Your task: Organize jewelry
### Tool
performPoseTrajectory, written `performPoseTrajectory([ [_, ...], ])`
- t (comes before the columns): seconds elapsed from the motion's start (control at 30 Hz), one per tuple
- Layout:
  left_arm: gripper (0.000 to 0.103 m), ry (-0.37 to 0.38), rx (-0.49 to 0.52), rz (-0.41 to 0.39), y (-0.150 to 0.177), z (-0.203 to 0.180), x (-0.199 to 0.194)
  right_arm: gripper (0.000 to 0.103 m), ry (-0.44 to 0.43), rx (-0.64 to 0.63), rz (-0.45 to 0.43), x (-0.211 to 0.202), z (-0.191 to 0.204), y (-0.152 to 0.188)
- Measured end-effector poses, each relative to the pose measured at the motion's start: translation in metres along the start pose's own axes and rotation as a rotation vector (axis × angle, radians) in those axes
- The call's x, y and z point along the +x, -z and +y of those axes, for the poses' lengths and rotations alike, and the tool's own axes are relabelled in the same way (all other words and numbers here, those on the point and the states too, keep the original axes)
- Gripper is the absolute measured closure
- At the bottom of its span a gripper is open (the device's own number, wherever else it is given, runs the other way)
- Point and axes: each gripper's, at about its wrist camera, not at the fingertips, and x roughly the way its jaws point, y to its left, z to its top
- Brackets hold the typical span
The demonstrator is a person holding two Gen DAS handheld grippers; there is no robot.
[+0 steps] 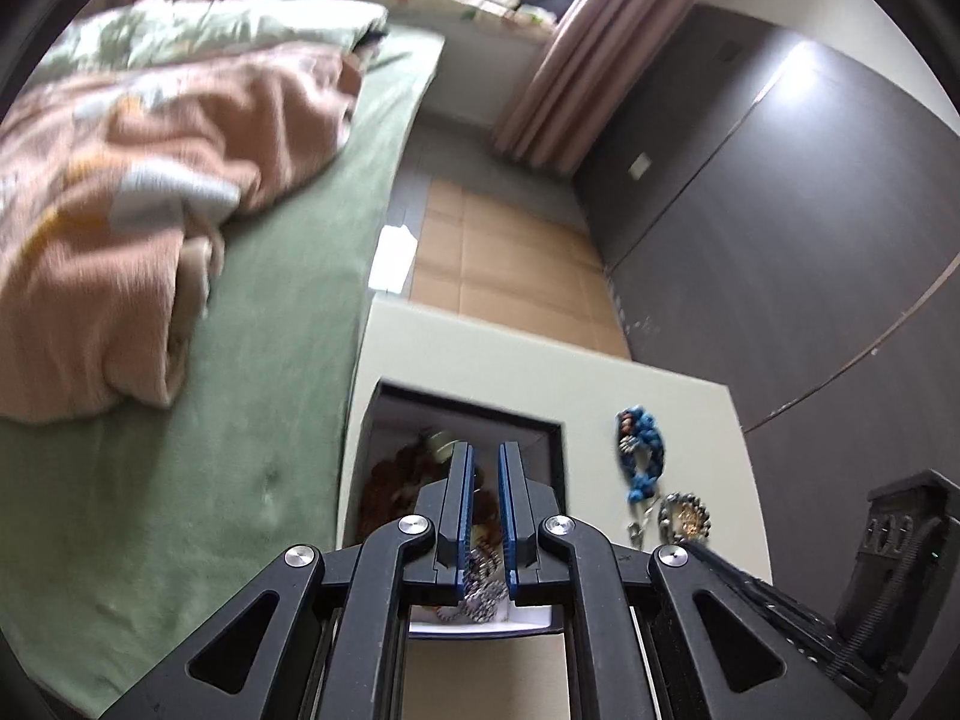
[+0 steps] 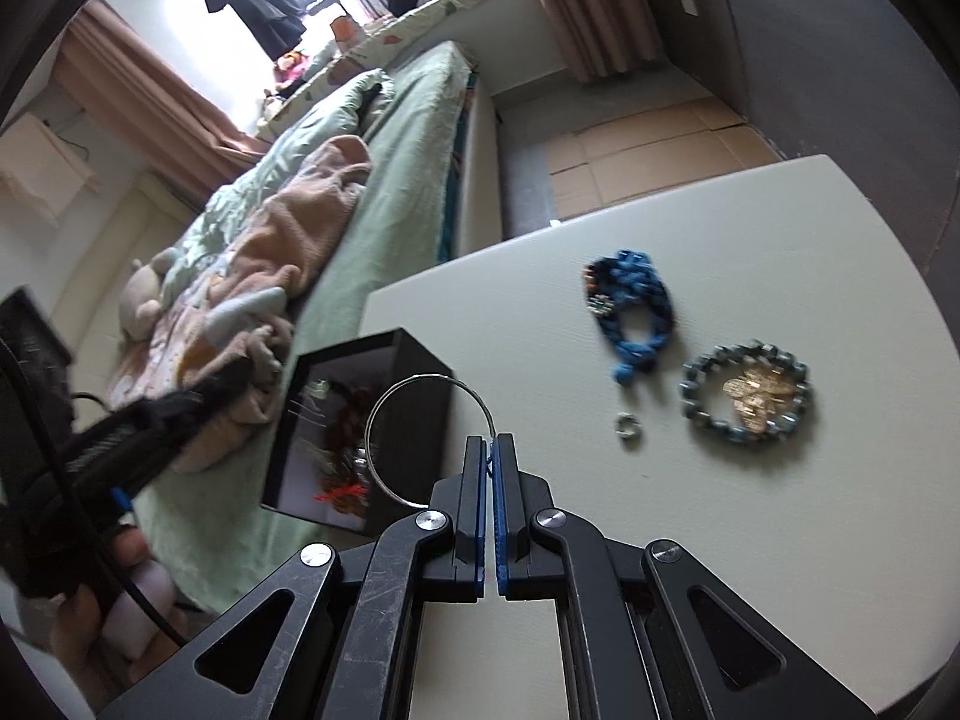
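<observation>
Up close, we see our right gripper clamped on a thin silver bangle, held above the black jewelry box. At two o'clock on the table lie a blue braided bracelet, a small ring and a beaded bracelet. Our left gripper hangs narrowly parted over that box, gripping nothing we can make out.

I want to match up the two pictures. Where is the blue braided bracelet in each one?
Left wrist view: the blue braided bracelet lies on the pale table, right of the black box.
Right wrist view: the same bracelet lies upper right on the table, above the dark bead bracelet.
Shared landmark: the black box, left of the bracelet in both views.
</observation>
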Motion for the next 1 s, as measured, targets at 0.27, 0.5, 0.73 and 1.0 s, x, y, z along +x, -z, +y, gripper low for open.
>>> performPoseTrajectory([
  [0.27,0.063,-0.013,-0.04,-0.002,-0.002,0.012,-0.005,0.1,-0.069,-0.023,-0.038,0.007,0.022,-0.005],
  [0.5,0.042,-0.015,-0.057,-0.077,-0.006,0.018,-0.021,0.099,-0.11,-0.036,-0.038,0.022,0.042,-0.007],
  [0.73,0.041,-0.037,-0.07,-0.064,-0.006,0.021,-0.019,0.045,-0.087,-0.011,0.018,0.035,0.038,-0.007],
  [1.0,0.001,-0.013,-0.002,-0.141,0.0,-0.001,-0.029,0.041,-0.031,0.017,-0.049,0.003,0.011,-0.007],
])
